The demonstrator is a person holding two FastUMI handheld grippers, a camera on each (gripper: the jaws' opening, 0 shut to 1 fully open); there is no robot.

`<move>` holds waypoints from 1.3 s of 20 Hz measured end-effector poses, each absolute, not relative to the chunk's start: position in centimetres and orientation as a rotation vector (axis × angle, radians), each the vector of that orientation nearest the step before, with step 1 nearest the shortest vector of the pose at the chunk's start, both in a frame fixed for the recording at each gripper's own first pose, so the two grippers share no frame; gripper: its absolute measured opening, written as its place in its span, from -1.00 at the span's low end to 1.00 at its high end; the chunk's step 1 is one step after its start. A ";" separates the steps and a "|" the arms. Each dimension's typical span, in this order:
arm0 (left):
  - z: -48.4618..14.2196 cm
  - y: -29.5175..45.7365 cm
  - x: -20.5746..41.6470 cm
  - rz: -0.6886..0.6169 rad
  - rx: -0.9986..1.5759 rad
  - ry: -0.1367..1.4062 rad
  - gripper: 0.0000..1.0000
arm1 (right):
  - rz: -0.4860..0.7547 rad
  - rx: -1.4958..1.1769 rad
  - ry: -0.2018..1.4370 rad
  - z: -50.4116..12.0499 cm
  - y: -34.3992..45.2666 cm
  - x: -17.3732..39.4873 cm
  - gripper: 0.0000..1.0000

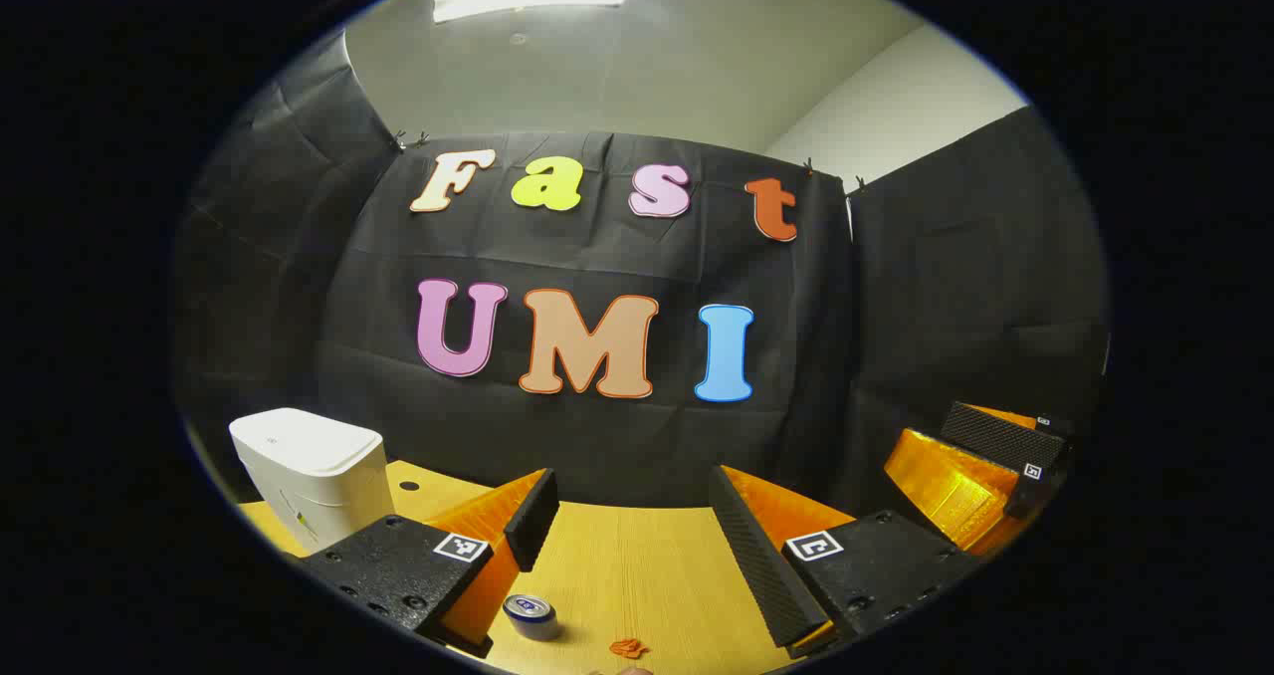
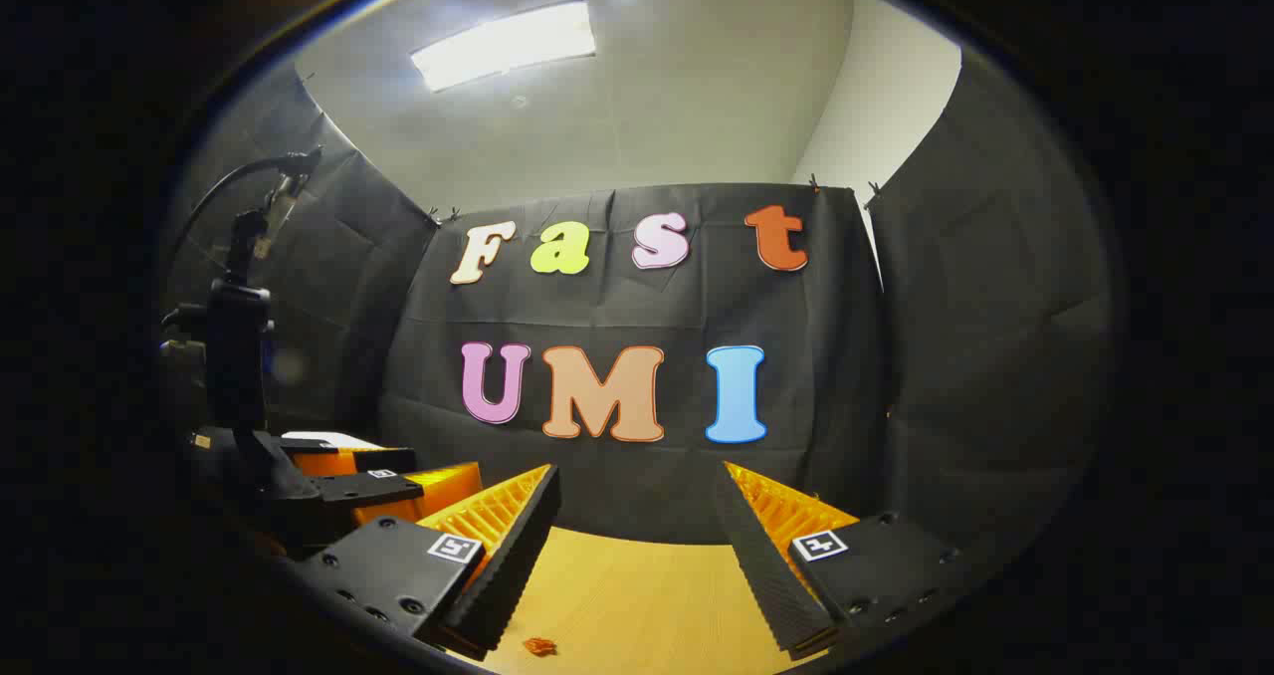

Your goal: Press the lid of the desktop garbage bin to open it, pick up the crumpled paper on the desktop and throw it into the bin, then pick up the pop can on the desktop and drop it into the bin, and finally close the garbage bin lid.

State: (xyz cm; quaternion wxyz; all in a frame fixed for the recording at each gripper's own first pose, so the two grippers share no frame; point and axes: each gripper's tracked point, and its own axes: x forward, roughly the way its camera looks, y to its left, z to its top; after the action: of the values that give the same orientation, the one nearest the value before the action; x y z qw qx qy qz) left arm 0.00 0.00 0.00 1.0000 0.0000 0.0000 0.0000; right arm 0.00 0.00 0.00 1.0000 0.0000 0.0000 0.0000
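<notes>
Lying between the left tool's spread fingers: pop can.

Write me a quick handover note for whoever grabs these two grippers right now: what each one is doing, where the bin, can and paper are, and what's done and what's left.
Left gripper: fingers open, holding nothing, above the desk.
Right gripper: fingers open, holding nothing; it also shows at the right of the left gripper view.
Garbage bin: white, at the desk's far left, lid down.
Pop can: upright on the desk, just ahead of the left gripper.
Crumpled paper: small orange wad on the desk to the right of the can, apart from it.
Done: nothing yet.
Left: press the lid open, bin the paper, bin the can, close the lid.
</notes>
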 end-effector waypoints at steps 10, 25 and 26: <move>-0.1 0.1 -0.2 0.003 -0.012 0.001 0.84 | -0.006 0.002 0.003 0.1 -0.1 0.0 0.93; 0.9 0.1 -0.8 0.018 0.004 -0.016 0.84 | 0.008 0.047 0.001 0.4 -0.5 -0.2 0.93; 1.1 0.1 -0.7 0.018 0.010 -0.020 0.84 | 0.009 0.047 -0.001 0.6 -0.4 -0.2 0.93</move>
State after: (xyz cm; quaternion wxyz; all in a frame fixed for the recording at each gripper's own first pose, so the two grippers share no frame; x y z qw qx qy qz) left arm -0.73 0.09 1.11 0.9999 0.0050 -0.0102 0.0089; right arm -0.18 -0.45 0.60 0.9997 0.0235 -0.0006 0.0044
